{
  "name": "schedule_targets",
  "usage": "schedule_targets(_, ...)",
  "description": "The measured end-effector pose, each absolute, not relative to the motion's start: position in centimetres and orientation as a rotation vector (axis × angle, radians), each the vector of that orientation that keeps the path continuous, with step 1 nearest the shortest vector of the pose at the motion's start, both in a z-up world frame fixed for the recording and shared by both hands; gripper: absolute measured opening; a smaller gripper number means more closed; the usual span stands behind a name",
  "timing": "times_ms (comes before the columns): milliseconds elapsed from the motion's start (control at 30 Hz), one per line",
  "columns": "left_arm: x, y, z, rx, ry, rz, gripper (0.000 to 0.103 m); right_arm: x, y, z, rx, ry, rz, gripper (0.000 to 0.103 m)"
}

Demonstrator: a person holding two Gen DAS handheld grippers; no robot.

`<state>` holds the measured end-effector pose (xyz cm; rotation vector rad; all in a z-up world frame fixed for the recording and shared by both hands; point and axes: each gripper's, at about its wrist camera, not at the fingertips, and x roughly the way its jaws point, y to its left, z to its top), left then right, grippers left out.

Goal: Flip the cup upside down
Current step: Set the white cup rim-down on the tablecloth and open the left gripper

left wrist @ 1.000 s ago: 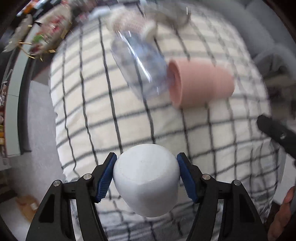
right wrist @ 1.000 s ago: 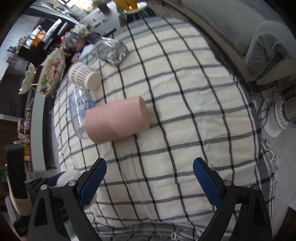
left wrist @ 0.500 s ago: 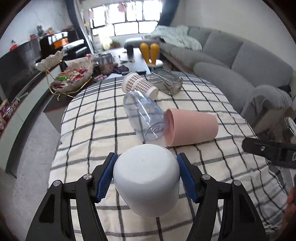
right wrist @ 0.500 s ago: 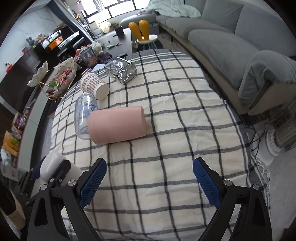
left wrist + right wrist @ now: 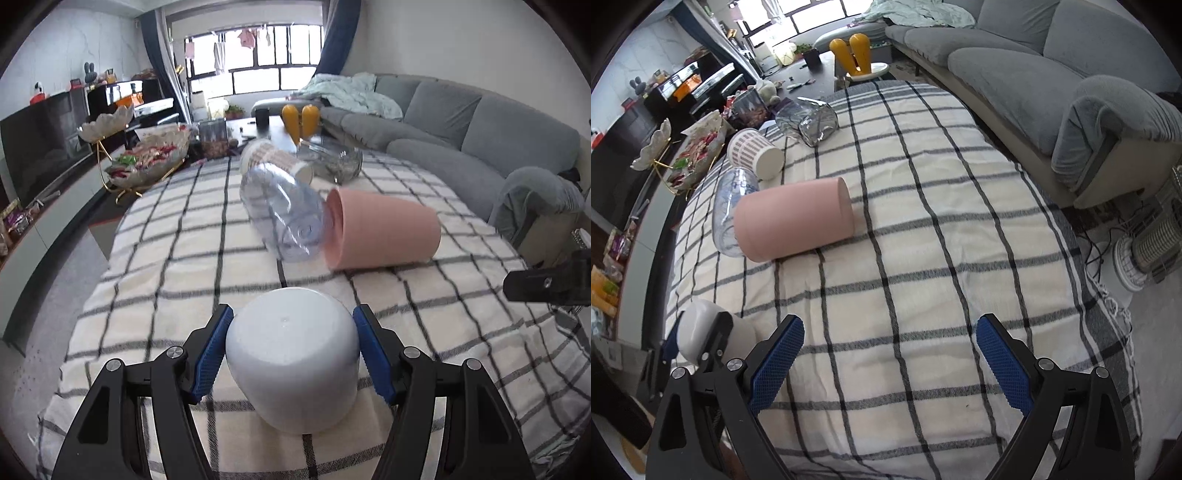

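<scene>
My left gripper (image 5: 293, 354) is shut on a white cup (image 5: 293, 363), blue pads on both its sides. The cup is held bottom-up, its flat base facing up and its rim at or near the checked tablecloth (image 5: 177, 266). In the right wrist view the white cup (image 5: 698, 328) shows at the lower left, partly behind the left gripper's frame. My right gripper (image 5: 890, 360) is open and empty above the near part of the tablecloth (image 5: 923, 258).
A pink cup (image 5: 384, 232) (image 5: 794, 225) lies on its side mid-table, against a clear plastic cup (image 5: 284, 218) (image 5: 733, 206). Behind lie a patterned paper cup (image 5: 753, 153) and a glass container (image 5: 809, 120). A grey sofa (image 5: 1052, 74) stands to the right, a heater (image 5: 1152, 243) on the floor.
My left gripper has tilted from looking down at the table to looking level across it, turning the white cup base-up and lowering it toward the cloth. The right gripper stays open.
</scene>
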<state>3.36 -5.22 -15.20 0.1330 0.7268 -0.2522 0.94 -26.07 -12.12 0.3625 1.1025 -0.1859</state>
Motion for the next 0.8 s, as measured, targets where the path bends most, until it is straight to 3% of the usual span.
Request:
schedule_targets(333, 2.1, -6.4, -16.0, 0.201, 0.724, -0.238, 0.067, 0.8, -26.1, -12.2, 0.368, 1.114, -0.181, 0.095)
schedule_targets(500, 1.9, -6.2, -15.3, 0.195, 0.732, -0.229, 0.078, 0.6, -26.1, -11.8, 0.362, 1.100, -0.176, 0.095)
schedule_targets(800, 1.6, -5.3, -12.2, 0.151, 0.765, -0.209, 0.079, 0.4, -25.3, -8.9, 0.307, 1.012, -0.159, 0.095)
